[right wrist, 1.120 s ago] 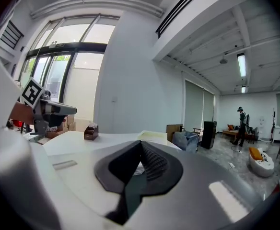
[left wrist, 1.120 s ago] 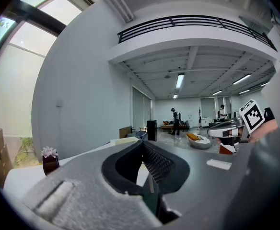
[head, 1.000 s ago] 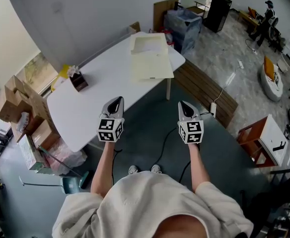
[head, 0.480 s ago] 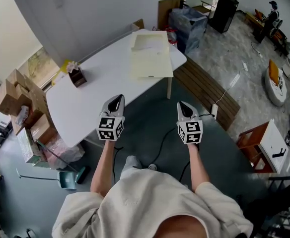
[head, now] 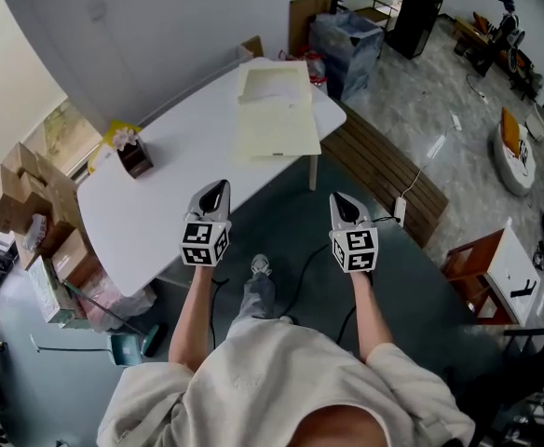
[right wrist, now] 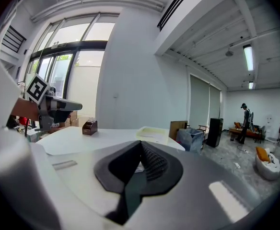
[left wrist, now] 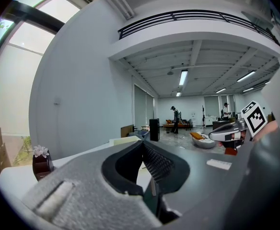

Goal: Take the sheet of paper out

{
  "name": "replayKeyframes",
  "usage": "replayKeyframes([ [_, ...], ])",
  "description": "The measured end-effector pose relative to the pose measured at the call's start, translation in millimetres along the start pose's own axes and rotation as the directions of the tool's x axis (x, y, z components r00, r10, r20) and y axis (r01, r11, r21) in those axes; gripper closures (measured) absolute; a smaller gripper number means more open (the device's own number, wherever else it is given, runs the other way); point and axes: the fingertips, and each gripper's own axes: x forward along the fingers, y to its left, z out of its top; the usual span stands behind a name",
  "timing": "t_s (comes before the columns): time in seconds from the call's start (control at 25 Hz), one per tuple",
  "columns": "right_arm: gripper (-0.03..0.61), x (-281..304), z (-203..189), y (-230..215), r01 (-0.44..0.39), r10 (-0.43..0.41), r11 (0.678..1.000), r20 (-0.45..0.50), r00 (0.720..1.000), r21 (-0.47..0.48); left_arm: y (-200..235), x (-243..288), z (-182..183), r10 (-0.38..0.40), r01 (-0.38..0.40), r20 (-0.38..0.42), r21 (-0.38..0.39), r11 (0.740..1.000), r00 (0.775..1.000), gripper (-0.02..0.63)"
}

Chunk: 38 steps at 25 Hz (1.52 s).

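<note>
A pale yellow folder with sheets of paper (head: 277, 115) lies on the far right end of the white table (head: 179, 184). It also shows far off as the folder (right wrist: 154, 132) in the right gripper view and the folder (left wrist: 125, 140) in the left gripper view. My left gripper (head: 217, 188) hangs over the table's near edge, shut and empty. My right gripper (head: 340, 198) is shut and empty over the dark floor to the right of the table. Both are well short of the folder. Seen close, the left gripper (left wrist: 143, 143) and right gripper (right wrist: 141, 143) have their tips together.
A small brown box with flowers (head: 134, 155) stands at the table's left. Cardboard boxes (head: 20, 203) are stacked left of it. A wooden bench (head: 384, 170) runs along the right, and a blue bin (head: 346, 37) stands beyond the table. A cable (head: 305, 264) lies on the floor.
The person has stepped forward, one foot now ahead. The table and folder sit slightly lower and further left in the head view. Both grippers stay shut and side by side.
</note>
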Motion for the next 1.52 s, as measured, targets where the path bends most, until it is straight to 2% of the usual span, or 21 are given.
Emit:
replayKeyframes([
  [0.44, 0.578, 102, 36, -36, 0.051, -0.052, 0.998, -0.018, 0.999, -0.021, 65, 116, 27, -0.059, 0.059, 0.026, -0.005, 0.998, 0.998, 0.612],
  [0.8, 0.578, 188, 72, -51, 0.089, -0.090, 0.995, -0.016, 0.996, -0.042, 128, 189, 42, -0.096, 0.097, 0.028, -0.030, 0.995, 0.995, 0.612],
  [1.16, 0.578, 240, 82, -66, 0.131, -0.131, 0.991, -0.012, 0.991, -0.016, 154, 238, 29, -0.135, 0.135, -0.004, -0.043, 0.990, 0.991, 0.612],
  [1.52, 0.578, 269, 69, -84, 0.122, -0.121, 0.993, -0.039, 0.992, 0.004, 162, 274, 15, -0.118, 0.116, -0.040, -0.043, 0.992, 0.992, 0.612],
])
